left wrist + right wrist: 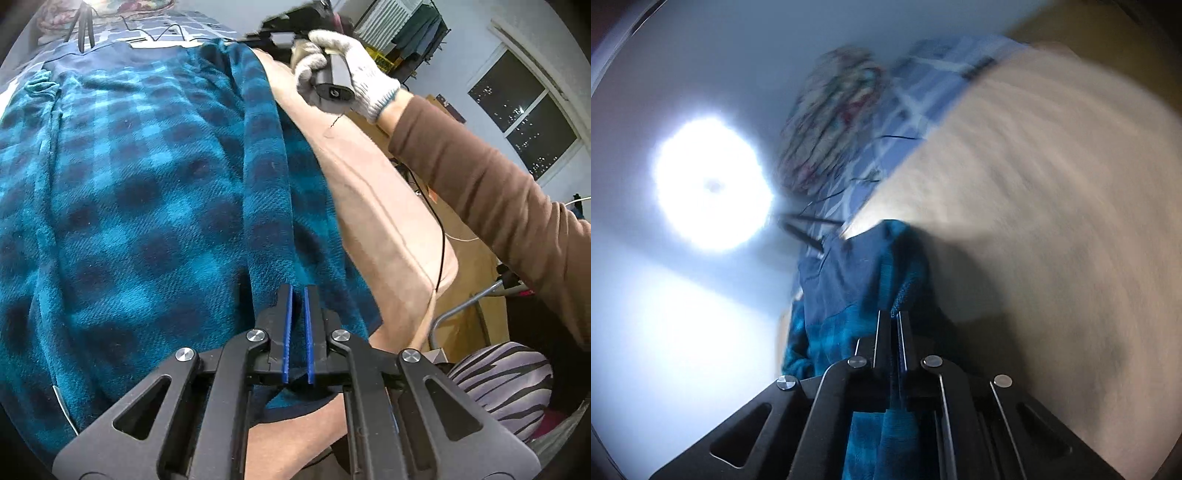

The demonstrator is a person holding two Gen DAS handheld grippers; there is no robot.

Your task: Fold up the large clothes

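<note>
- The garment (129, 192) is a teal-and-navy check fleece, spread wide over a beige sheet (380, 221) on a bed.
- In the left wrist view, the garment covers most of the frame. A long strip of its edge runs from the far end down to the near end, folded over the main body.
- Left gripper (297, 291): the 2 blue-lined jaws stand almost together over the near edge of the garment. Fleece sits between them at their base, so this gripper is clamped on the garment.
- Right gripper (889, 314): the jaws are closed tight. A fold of the garment rises between them and hangs below the frame of the tool, so it is clamped on the garment as well. This view is blurred.
- In the left wrist view, the right hand (343, 70) wears a white knit glove and holds its tool at the far right edge of the garment. A brown sleeve (491, 192) runs back from it.
- A bright lamp (709, 184) glares at the left of the right wrist view.
- A patterned cloth heap (831, 122) and a blue grid-print cover (923, 85) lie beyond the garment.
- A window (524, 114) shows dark outside.
- A striped cloth (506, 384) lies at the lower right.
</note>
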